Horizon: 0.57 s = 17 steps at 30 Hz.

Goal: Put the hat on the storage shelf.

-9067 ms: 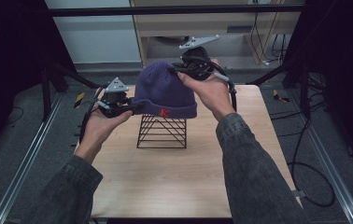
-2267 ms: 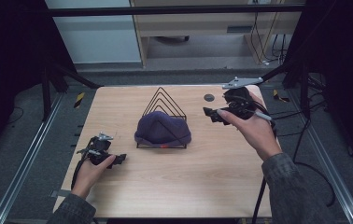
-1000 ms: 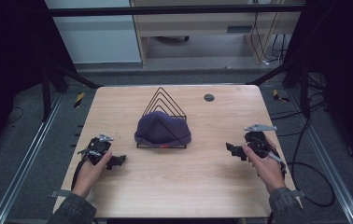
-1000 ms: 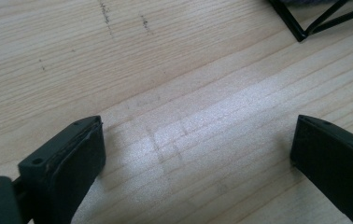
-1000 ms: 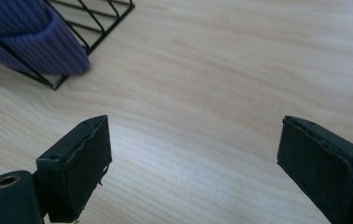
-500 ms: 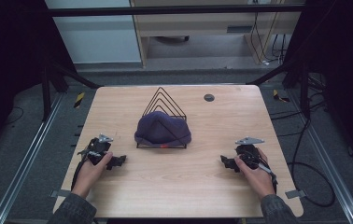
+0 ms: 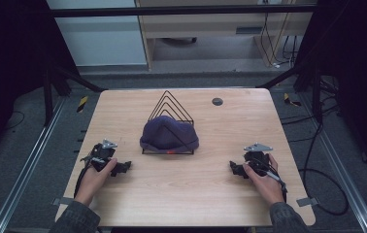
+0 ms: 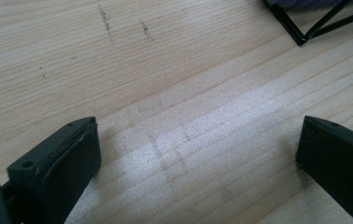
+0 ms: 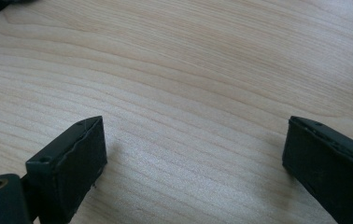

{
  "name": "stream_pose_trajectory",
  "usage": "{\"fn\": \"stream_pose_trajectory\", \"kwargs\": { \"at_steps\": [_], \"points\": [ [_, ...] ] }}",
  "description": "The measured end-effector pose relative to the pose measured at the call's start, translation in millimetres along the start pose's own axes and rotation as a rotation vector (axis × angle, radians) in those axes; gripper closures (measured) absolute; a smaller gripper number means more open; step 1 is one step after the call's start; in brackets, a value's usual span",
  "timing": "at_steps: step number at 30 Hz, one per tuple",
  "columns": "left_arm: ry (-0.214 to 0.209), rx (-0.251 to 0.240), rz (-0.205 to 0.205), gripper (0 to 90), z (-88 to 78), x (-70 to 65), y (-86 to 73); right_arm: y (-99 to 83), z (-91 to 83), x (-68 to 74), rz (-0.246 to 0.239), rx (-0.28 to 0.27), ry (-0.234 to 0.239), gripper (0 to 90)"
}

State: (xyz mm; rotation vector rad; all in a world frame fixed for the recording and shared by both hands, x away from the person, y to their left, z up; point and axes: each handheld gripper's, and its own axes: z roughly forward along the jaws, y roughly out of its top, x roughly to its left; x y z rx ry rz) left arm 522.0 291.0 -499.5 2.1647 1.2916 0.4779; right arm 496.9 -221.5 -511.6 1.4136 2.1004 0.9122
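A purple knit hat [image 7: 169,135] is draped over the front of a black wire rack [image 7: 171,106] at the middle of the wooden table [image 7: 186,194]. My left gripper [image 7: 121,168] rests low on the table at the front left, open, with bare wood between its jaws [image 8: 198,154]. A corner of the wire rack [image 8: 300,35] shows at the top right of the left gripper view. My right gripper [image 7: 236,170] rests at the front right, also open and holding nothing [image 9: 195,154].
A small dark round disc [image 7: 217,101] lies near the table's back right. Cables [image 7: 317,170] trail off the right side, and dark frame posts stand at both sides of the table.
The right hand came down from the table's back right to the front right and settled on the wood. The left gripper stayed put. The hat lies on the rack, let go.
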Motion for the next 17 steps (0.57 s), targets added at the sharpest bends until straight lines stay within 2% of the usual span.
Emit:
{"fn": "stream_pose_trajectory", "kwargs": {
  "at_steps": [6, 17],
  "points": [
    [0.0, -0.002, 0.001, 0.0, 0.0, 0.0, -0.3, -1.5, -1.0, 1.4, 0.012, -0.006, -0.003, 5.9],
    [-0.002, -0.004, 0.002, 0.0, 0.2, 0.2, -0.2, -8.8, -8.4, 7.0, -0.004, -0.001, 0.007, 5.3]
  ]
}}
